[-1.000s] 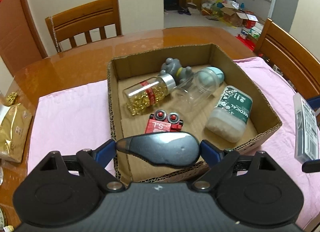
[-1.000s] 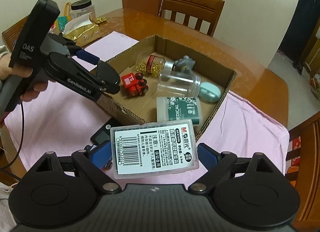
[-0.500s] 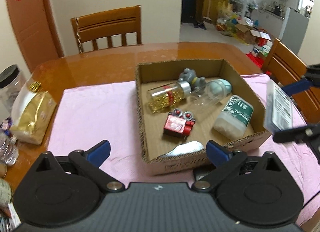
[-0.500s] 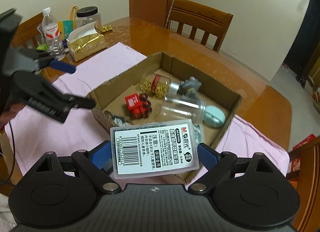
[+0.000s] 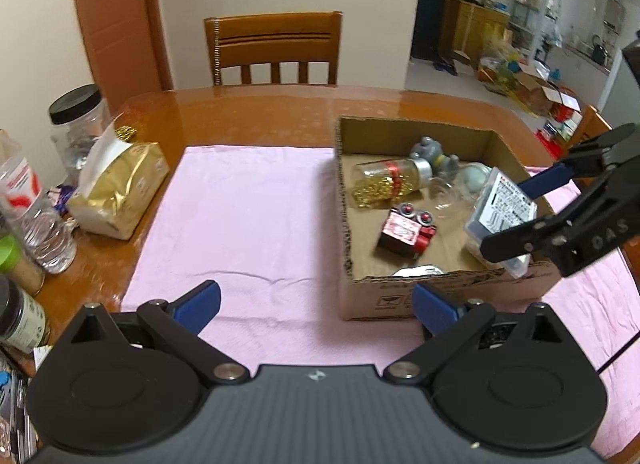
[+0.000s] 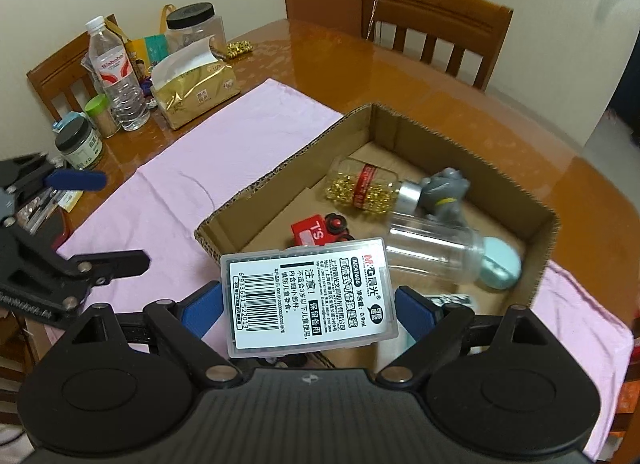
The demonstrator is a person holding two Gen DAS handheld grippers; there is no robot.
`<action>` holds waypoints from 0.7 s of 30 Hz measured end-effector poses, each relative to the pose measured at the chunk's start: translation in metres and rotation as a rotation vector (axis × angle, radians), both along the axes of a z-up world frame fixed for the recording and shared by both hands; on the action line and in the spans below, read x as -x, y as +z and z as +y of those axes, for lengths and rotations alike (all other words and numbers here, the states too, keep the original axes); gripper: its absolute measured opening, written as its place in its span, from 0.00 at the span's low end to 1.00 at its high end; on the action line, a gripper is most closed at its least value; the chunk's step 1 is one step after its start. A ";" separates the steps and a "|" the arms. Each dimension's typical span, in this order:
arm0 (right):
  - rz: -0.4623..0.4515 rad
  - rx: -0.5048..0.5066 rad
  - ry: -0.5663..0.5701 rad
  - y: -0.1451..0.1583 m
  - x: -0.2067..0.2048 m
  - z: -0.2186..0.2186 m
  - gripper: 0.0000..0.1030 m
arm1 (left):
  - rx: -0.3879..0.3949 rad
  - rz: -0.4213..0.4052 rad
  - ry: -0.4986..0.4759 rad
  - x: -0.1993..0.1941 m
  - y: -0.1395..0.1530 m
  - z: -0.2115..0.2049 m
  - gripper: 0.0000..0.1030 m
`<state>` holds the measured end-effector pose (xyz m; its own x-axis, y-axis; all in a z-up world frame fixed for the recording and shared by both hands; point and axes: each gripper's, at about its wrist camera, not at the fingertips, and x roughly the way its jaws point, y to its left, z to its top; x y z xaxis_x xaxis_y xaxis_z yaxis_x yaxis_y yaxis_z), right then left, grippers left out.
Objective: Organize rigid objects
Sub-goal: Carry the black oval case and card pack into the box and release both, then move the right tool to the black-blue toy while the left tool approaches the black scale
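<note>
A: Left tongs, own view: spread wide with nothing between them, over the pink cloth. Right tongs carry the clear plastic case above the cardboard box.

B: Right view: right tongs clamped on the case by its short ends. Box corner below is crowded, seemingly a white bottle there. Risk: the case lands tilted on the clear jar.
</note>
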<state>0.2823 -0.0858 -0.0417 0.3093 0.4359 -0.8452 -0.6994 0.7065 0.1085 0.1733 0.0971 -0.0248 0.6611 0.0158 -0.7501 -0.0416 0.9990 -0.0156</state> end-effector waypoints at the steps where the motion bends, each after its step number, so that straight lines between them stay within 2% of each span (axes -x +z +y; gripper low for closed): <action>1: 0.013 0.001 -0.009 -0.002 -0.003 0.003 0.91 | 0.002 0.000 0.004 0.001 -0.001 0.002 0.98; 7: 0.053 0.006 -0.056 -0.013 -0.013 0.013 0.93 | 0.011 0.005 0.013 0.005 -0.005 0.006 0.98; 9: 0.044 0.005 -0.069 -0.014 -0.012 0.013 1.00 | 0.013 0.009 0.012 0.006 -0.006 0.007 0.98; 21: 0.003 -0.001 -0.132 -0.004 0.005 0.005 1.00 | 0.006 0.007 0.004 0.003 -0.009 0.010 0.98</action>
<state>0.2777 -0.0808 -0.0459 0.3615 0.3926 -0.8457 -0.6003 0.7920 0.1111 0.1704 0.1071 -0.0343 0.6555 0.0140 -0.7551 -0.0461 0.9987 -0.0215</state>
